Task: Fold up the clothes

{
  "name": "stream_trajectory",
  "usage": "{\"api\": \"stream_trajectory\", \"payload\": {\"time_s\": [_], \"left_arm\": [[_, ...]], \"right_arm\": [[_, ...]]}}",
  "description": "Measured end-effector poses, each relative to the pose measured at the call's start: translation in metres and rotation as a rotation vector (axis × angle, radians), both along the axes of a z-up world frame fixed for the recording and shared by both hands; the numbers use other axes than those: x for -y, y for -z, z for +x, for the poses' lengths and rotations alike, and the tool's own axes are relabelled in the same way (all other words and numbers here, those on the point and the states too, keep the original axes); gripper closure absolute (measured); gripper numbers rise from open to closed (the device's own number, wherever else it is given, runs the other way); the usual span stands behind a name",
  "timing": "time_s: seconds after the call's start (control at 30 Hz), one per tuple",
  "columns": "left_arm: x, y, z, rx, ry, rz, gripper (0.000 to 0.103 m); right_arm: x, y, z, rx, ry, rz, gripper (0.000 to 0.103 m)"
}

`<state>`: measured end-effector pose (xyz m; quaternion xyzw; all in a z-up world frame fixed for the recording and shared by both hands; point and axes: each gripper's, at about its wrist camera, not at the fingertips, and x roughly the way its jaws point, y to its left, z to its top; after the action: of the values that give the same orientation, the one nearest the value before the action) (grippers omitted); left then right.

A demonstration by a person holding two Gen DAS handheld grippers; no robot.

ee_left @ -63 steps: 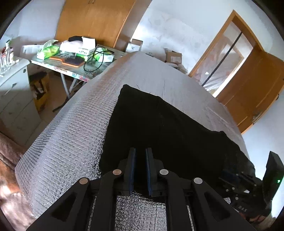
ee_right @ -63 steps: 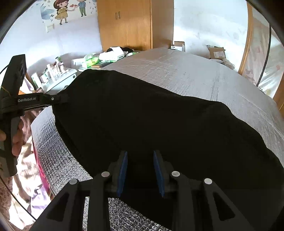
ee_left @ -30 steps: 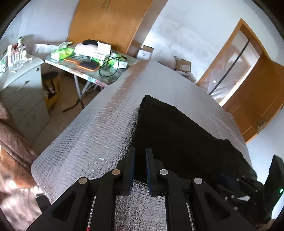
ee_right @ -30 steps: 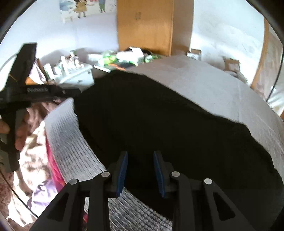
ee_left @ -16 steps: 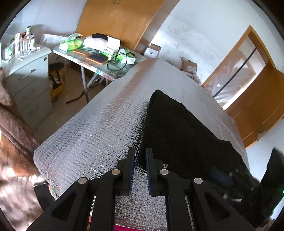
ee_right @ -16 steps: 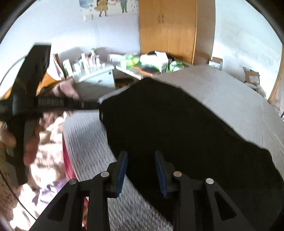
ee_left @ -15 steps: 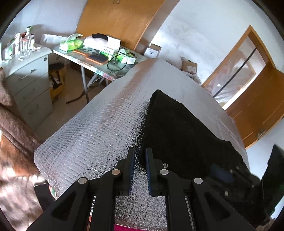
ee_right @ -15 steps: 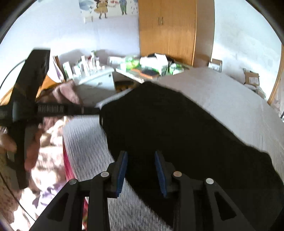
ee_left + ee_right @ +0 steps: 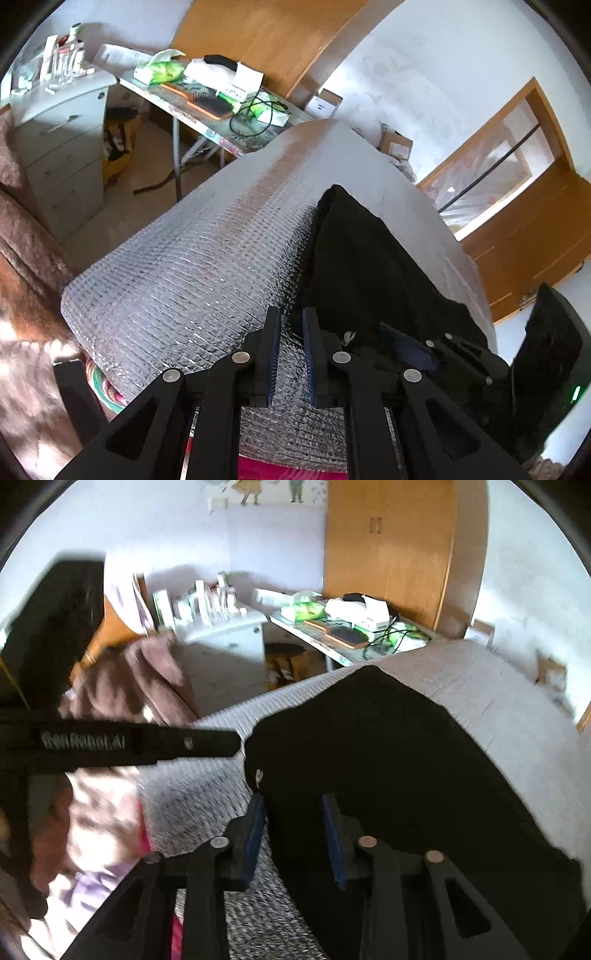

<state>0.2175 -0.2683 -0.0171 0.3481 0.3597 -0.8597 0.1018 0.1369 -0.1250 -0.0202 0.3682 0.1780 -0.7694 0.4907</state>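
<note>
Two grippers work at the near edge of a black garment (image 9: 369, 258) lying on the silver quilted pad (image 9: 192, 266) of a bed. In the left wrist view the garment's long axis runs from 6 o'clock, near the tools, up to a pointed corner at 12 o'clock. The left gripper (image 9: 291, 332) sits at its left border, jaws nearly pressed together; whether a hem is pinched between them I cannot tell. The right gripper (image 9: 293, 814), blurred by motion, has its jaws spread a little wider with dark cloth filling the gap, so it seems to pinch the near corner. From that gripper the cloth stretches away toward 1 o'clock. Both tools are about equally near, side by side on the same short edge.
</note>
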Motion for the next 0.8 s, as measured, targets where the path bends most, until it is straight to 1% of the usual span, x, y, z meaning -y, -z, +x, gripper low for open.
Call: {"api": "stream_trajectory", "payload": {"time_s": [0.07,0.13,0.23,0.27,0.3,0.33,0.37,0.4,0.43,0.57,0.63,0.67,0.7,0.8], "left_arm": [[0.001,0.000,0.000,-0.004,0.001,0.017,0.091],[0.001,0.001,-0.001,-0.024,0.012,0.067,0.090],[-0.001,0.005,-0.005,-0.029,0.035,0.127,0.088],[-0.003,0.006,-0.007,-0.031,0.040,0.142,0.086],[-0.003,0.006,-0.009,-0.025,0.037,0.147,0.082],[-0.004,0.009,-0.011,-0.004,0.025,0.152,0.075],[-0.004,0.012,-0.013,0.024,0.010,0.159,0.073],[-0.003,0.013,-0.014,0.031,0.001,0.173,0.072],[-0.003,0.013,-0.015,0.025,-0.004,0.180,0.069],[-0.002,0.014,-0.021,0.027,-0.035,0.212,0.069],[-0.001,0.014,-0.021,0.016,-0.054,0.230,0.071],[-0.001,0.015,-0.020,0.011,-0.056,0.227,0.073],[-0.001,0.015,-0.020,0.006,-0.057,0.225,0.086],[0.002,0.017,-0.016,-0.018,-0.064,0.238,0.091]], "right_arm": [[-0.007,-0.008,-0.010,0.034,0.032,-0.050,0.095],[-0.016,-0.017,-0.020,0.066,0.065,-0.102,0.095],[-0.025,-0.025,-0.027,0.093,0.098,-0.148,0.095],[-0.027,-0.026,-0.029,0.103,0.107,-0.159,0.095],[-0.029,-0.026,-0.030,0.113,0.116,-0.168,0.095],[-0.030,-0.026,-0.032,0.127,0.112,-0.175,0.095],[-0.029,-0.026,-0.033,0.143,0.105,-0.182,0.095],[-0.028,-0.025,-0.033,0.150,0.099,-0.182,0.095],[-0.028,-0.025,-0.033,0.147,0.097,-0.179,0.095],[-0.026,-0.022,-0.031,0.158,0.084,-0.180,0.095],[-0.026,-0.022,-0.030,0.160,0.084,-0.181,0.095],[-0.026,-0.022,-0.030,0.163,0.083,-0.182,0.095],[-0.026,-0.022,-0.030,0.166,0.083,-0.183,0.095],[-0.026,-0.021,-0.029,0.175,0.081,-0.185,0.095]]}}
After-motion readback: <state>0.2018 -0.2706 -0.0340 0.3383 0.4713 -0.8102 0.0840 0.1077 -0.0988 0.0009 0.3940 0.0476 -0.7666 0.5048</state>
